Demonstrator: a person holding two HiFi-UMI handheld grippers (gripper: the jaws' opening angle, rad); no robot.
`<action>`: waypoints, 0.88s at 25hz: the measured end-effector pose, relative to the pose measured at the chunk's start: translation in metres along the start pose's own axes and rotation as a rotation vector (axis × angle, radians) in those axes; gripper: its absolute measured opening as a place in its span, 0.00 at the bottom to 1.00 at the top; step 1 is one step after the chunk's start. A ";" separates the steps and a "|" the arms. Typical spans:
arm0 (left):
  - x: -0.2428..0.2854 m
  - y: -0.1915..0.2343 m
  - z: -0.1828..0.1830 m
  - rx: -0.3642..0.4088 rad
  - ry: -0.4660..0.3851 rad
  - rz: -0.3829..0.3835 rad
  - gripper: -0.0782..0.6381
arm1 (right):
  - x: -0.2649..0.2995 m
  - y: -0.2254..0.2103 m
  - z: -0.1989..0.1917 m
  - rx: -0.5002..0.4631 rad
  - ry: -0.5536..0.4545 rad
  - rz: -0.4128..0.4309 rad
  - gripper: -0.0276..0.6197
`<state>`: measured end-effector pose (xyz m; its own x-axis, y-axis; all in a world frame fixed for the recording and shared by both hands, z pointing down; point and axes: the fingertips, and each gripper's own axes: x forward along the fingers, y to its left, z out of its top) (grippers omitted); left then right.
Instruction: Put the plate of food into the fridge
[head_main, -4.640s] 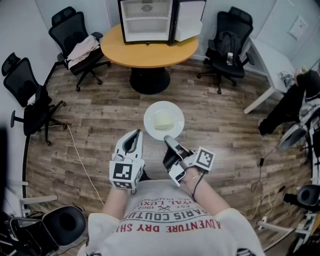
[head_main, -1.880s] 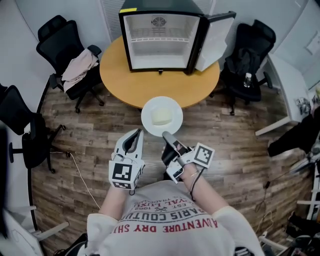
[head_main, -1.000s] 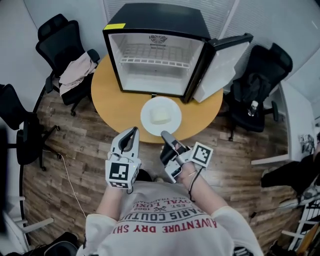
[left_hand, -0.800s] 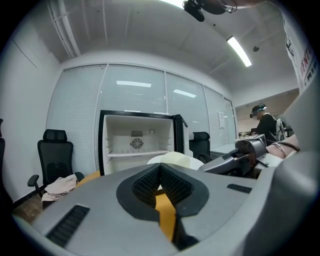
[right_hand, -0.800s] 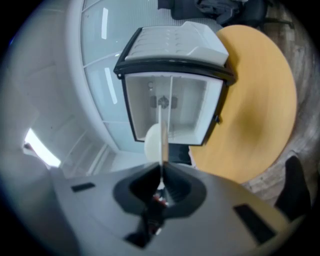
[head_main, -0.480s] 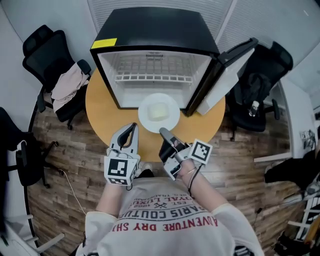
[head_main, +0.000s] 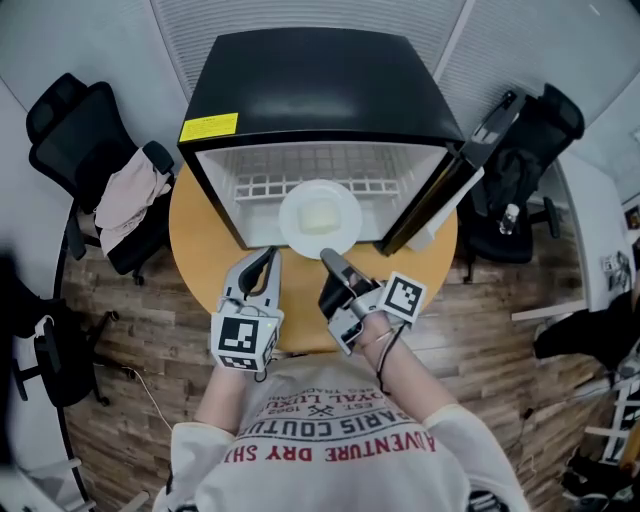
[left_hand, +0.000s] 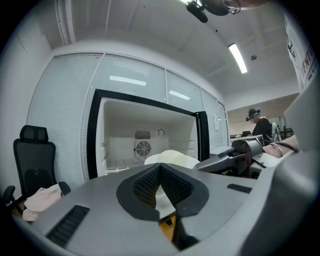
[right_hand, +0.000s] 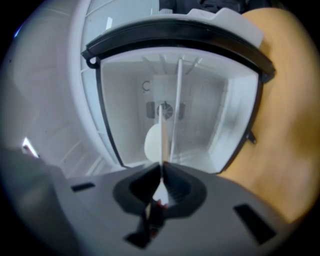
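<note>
A white plate (head_main: 320, 218) carrying a pale block of food (head_main: 319, 215) hangs level at the mouth of the open black fridge (head_main: 320, 90). My right gripper (head_main: 329, 259) is shut on the plate's near rim. In the right gripper view the plate (right_hand: 175, 115) shows edge-on, rising from the closed jaws toward the white fridge interior (right_hand: 200, 115). My left gripper (head_main: 268, 258) is shut and holds nothing, just left of the plate and apart from it. In the left gripper view the plate (left_hand: 172, 157) and the right gripper (left_hand: 235, 155) show past the closed jaws.
The fridge stands on a round wooden table (head_main: 200, 235), its door (head_main: 450, 180) swung open to the right. A wire shelf (head_main: 320, 186) crosses its inside. Black office chairs stand left (head_main: 90, 120) and right (head_main: 530, 130); clothes (head_main: 125, 195) lie on the left one.
The view has closed in on the fridge. The plate, still in the right gripper, has gone from over the floor, across the table, to the fridge opening. The left gripper kept alongside.
</note>
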<state>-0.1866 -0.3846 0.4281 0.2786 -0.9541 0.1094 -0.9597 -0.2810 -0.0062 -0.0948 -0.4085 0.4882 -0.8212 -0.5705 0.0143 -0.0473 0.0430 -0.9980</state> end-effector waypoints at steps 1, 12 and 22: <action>0.003 0.004 -0.001 -0.003 0.000 -0.004 0.15 | 0.006 0.000 0.002 0.006 -0.006 0.001 0.10; 0.027 0.028 -0.005 0.008 0.000 -0.031 0.15 | 0.042 -0.010 0.021 0.035 -0.046 -0.014 0.10; 0.042 0.047 -0.012 -0.003 0.015 -0.032 0.15 | 0.068 -0.017 0.033 0.063 -0.050 -0.036 0.10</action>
<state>-0.2202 -0.4368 0.4440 0.3084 -0.9431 0.1243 -0.9505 -0.3107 0.0008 -0.1309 -0.4748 0.5041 -0.7898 -0.6115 0.0488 -0.0390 -0.0293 -0.9988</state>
